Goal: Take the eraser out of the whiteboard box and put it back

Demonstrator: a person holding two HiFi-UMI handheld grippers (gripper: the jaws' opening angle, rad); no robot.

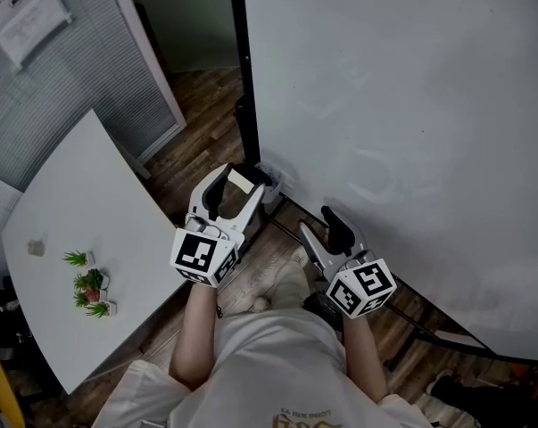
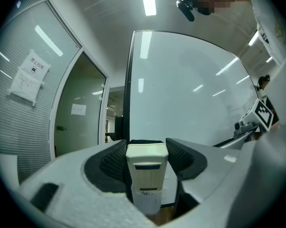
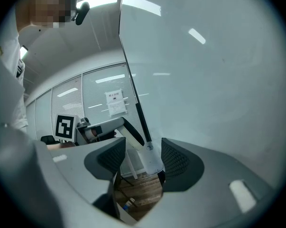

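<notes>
A cream eraser [image 1: 243, 178] sits between the jaws of my left gripper [image 1: 240, 187], which is shut on it and holds it level. This is just in front of the whiteboard [image 1: 393, 132], at its lower left corner. In the left gripper view the eraser [image 2: 146, 165] stands upright between the pads, directly above a small white box [image 2: 147, 202]. That box [image 1: 274, 188] hangs at the board's corner. My right gripper [image 1: 315, 221] is open and empty, lower and to the right. In the right gripper view its jaws frame the board's corner fitting [image 3: 151, 161].
A white table [image 1: 63, 212] stands to the left with small potted plants [image 1: 90, 288] on it. Wooden floor [image 1: 197, 141] lies below. The board's black frame post [image 1: 244, 78] and a stand leg [image 1: 429, 315] run near my grippers. Blinds and a glass door are at the far left.
</notes>
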